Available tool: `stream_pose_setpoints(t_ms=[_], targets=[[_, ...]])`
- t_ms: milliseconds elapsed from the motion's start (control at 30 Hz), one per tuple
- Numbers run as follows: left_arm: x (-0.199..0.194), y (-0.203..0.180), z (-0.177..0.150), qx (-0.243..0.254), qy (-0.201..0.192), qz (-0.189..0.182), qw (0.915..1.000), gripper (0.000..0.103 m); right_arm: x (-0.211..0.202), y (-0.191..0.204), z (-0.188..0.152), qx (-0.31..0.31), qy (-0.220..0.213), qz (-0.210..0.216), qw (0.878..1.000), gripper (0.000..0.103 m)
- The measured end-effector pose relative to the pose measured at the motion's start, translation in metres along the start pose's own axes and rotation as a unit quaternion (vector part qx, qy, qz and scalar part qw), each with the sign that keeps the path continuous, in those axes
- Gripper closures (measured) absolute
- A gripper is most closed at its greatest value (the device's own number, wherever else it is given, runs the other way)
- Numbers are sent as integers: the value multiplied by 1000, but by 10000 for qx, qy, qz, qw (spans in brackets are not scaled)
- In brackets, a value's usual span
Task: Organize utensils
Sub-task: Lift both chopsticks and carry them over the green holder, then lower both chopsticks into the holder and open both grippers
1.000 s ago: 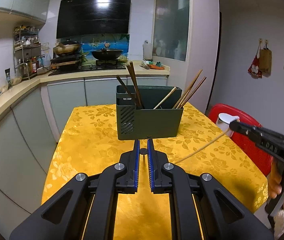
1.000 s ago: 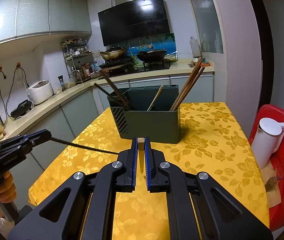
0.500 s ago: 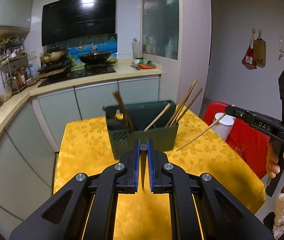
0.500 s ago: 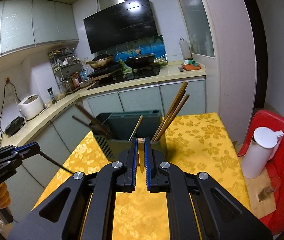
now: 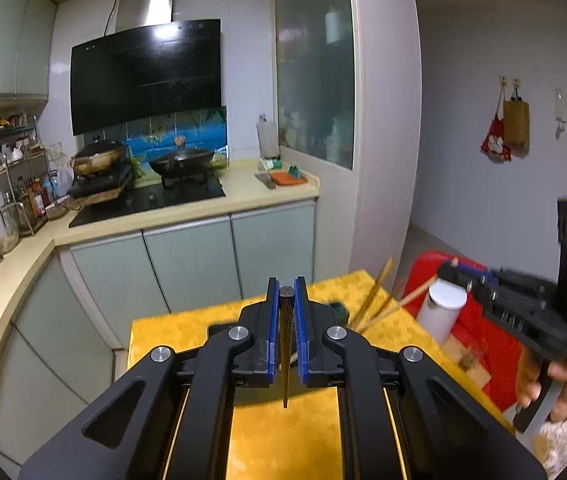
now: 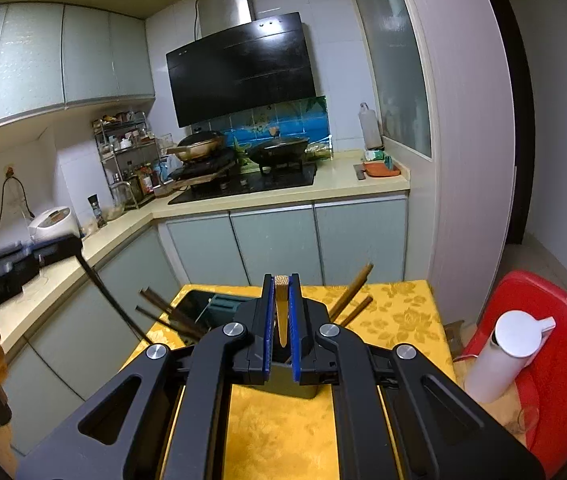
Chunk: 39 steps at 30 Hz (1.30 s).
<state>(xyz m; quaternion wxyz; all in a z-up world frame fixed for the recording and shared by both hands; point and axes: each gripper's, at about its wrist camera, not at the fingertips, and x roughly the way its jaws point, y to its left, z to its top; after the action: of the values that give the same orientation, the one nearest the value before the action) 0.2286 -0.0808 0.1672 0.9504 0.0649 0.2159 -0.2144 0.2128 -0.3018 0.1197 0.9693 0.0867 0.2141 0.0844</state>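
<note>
My left gripper (image 5: pixel 286 292) is shut on a dark chopstick (image 5: pixel 286 344) that points down toward the yellow table (image 5: pixel 283 432). My right gripper (image 6: pixel 282 280) is shut on a light bamboo chopstick (image 6: pixel 281 312). Both are raised above the dark green utensil holder (image 6: pixel 219 304), which is mostly hidden behind the fingers. Dark chopsticks (image 6: pixel 163 312) stick out of its left side and light ones (image 6: pixel 351 288) out of its right. In the left wrist view the right gripper (image 5: pixel 459 270) is at the right with its light chopstick (image 5: pixel 407 300). In the right wrist view the left gripper (image 6: pixel 63 246) is at the left.
A white jug (image 6: pixel 503 356) stands on a red chair (image 6: pixel 555 344) right of the table. A kitchen counter (image 6: pixel 275 196) with a stove and pans runs behind. Grey cabinets (image 5: pixel 187 264) stand just beyond the table's far edge.
Both grippers have risen and tilted over the holder, each still holding its chopstick. The holder has dropped low in both views and is now largely hidden behind the fingers.
</note>
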Motion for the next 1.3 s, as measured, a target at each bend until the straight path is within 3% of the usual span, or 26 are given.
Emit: stream_pose_setpoints(t_ms=[167,367,733,967,1033,1100,1133,1167,1233,1300], targets=[[18,-2,33,17,-111,54,9999,96,18,-10,11,89,237,12,9997,96],[54,2,45,-54,-27,110,9999,96,44,-15,15,123,593,-45,9982,96],[115,5,16,-38,702,144,9974,96,93,-8,9,109,1337,-42,9910,96],[143,13,-12,-93,988,335,9945,94,118,2,-4,-39,1489,-76,9888,95],[144,18,-14,-149,1017,320,9942,85,122,3,-6,-55,1439,-86,9895,95],[141,23,-14,-238,944,362,9946,52,124,3,-7,-78,1422,-95,9898,94],[139,25,-13,-265,867,398,9951,48,125,3,-7,-72,1415,-103,9899,92],[135,27,-13,-273,789,429,9956,45,125,4,-6,-64,1419,-115,9898,88],[130,27,-12,-259,719,473,9960,37,124,2,-6,23,1350,-169,9907,61],[124,29,-12,-236,628,558,9962,29,122,2,-5,107,1295,-185,9913,57]])
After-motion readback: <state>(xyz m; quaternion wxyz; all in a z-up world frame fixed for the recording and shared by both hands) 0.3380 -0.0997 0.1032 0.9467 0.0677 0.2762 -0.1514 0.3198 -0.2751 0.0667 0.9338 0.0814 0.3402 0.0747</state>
